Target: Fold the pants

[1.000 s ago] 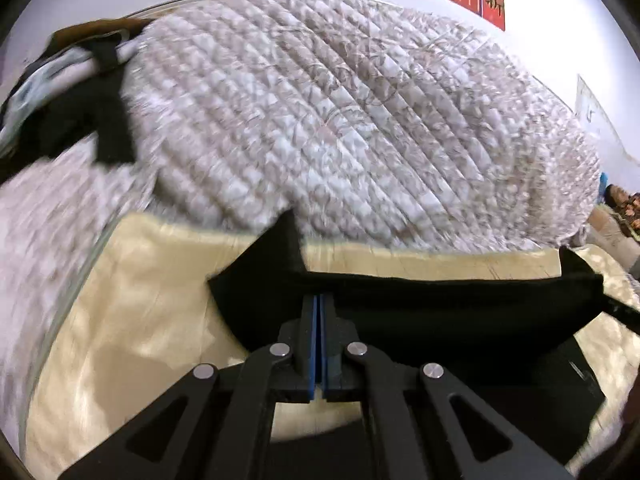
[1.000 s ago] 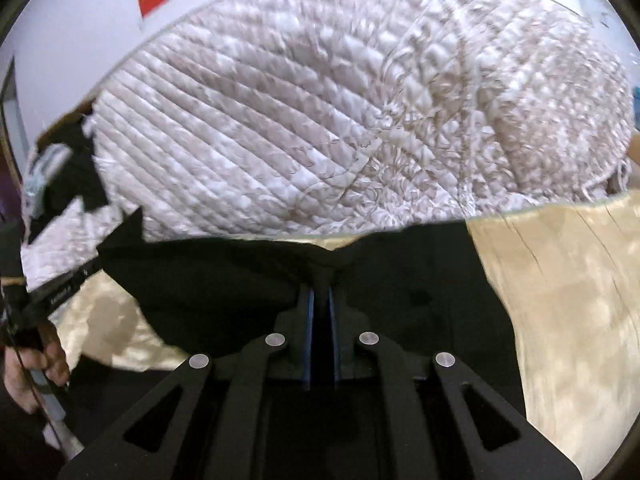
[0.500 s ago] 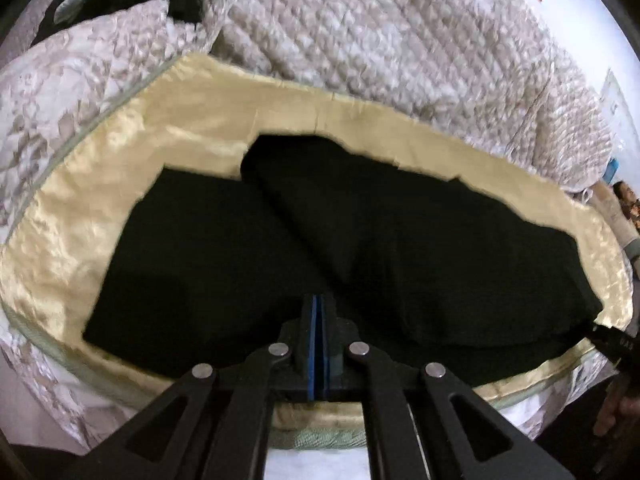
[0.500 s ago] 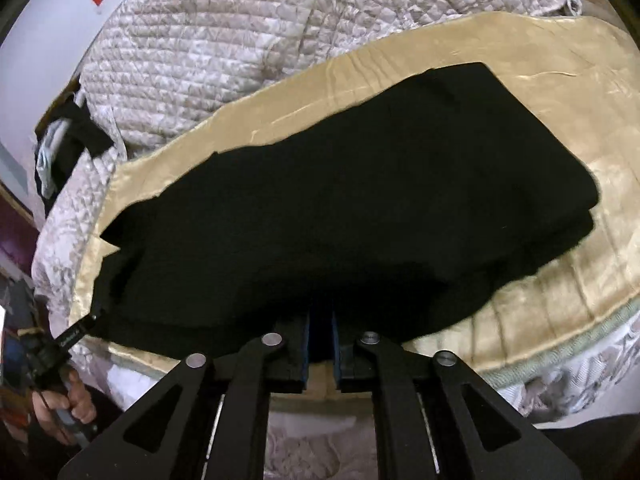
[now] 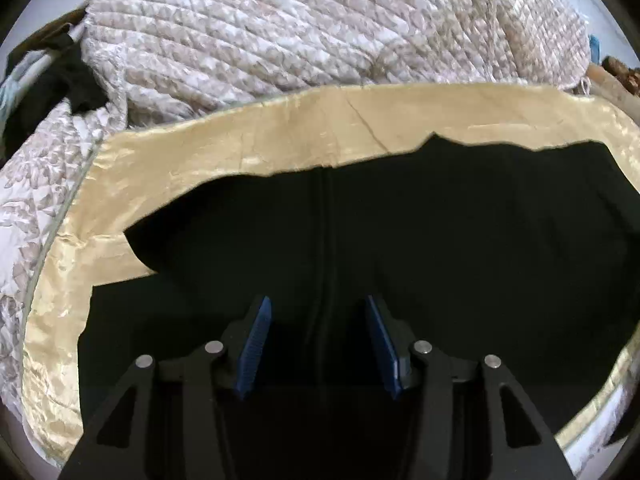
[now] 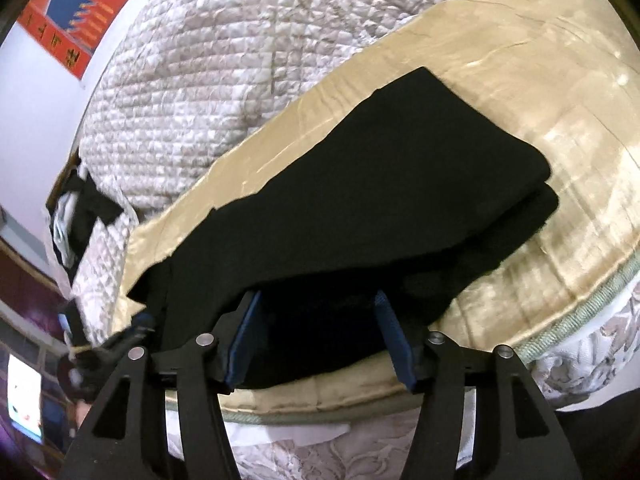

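Letting go now: my left gripper (image 5: 318, 346) has its jaws opening over the pants (image 5: 400, 248), cloth beneath them but neither pad pressing on it. The pants lie black on the gold sheet (image 5: 280, 136), near its front edge, doubled over with one layer stacked on another and their right end squared off. My right gripper (image 6: 318, 338) is also opening, jaws wide over the pants' near edge and gripping nothing. I judge one fold laid down; a further fold to shorten the bundle probably remains. Behind the sheet sits the quilt (image 5: 300, 28). I see no containers.
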Tool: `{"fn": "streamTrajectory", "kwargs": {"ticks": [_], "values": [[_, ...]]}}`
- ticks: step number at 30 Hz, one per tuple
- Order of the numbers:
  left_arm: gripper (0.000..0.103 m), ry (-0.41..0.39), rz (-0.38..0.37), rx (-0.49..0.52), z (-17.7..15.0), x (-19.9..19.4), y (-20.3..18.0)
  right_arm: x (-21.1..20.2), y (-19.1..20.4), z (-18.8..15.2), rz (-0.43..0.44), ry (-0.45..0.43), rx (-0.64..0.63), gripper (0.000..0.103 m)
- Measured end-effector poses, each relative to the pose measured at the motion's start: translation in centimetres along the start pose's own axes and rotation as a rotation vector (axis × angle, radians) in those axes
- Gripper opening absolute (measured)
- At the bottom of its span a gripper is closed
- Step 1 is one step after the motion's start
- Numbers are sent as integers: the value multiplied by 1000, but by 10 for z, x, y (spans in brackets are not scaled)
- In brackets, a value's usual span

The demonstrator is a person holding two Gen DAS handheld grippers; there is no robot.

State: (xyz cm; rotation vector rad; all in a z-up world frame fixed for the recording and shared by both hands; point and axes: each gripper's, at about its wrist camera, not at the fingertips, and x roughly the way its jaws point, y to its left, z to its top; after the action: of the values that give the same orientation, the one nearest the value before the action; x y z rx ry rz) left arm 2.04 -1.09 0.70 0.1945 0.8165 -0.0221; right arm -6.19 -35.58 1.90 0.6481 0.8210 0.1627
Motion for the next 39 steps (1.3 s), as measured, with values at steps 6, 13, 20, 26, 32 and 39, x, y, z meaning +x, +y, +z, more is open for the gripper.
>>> {"fn": "streamTrajectory", "kwargs": {"ticks": [6,13,20,26,32,39], "values": [[5,-88,33,-180,-9,-22,38,-9,-21,8,39,-61,111,58],[5,-209,92,-554,-65,-77,125,-19,-45,26,54,-138,238,62],[23,-86,-88,-788,-102,-53,160,-14,-52,28,51,-142,280,62],[38,-102,-118,-815,-103,-51,155,-14,-53,36,48,-160,283,62],[40,-112,-94,-818,-88,-37,162,-10,-48,46,-5,-158,233,59],[4,-93,-24,-806,-79,-34,164,-4,-56,49,-70,-138,229,14]]}}
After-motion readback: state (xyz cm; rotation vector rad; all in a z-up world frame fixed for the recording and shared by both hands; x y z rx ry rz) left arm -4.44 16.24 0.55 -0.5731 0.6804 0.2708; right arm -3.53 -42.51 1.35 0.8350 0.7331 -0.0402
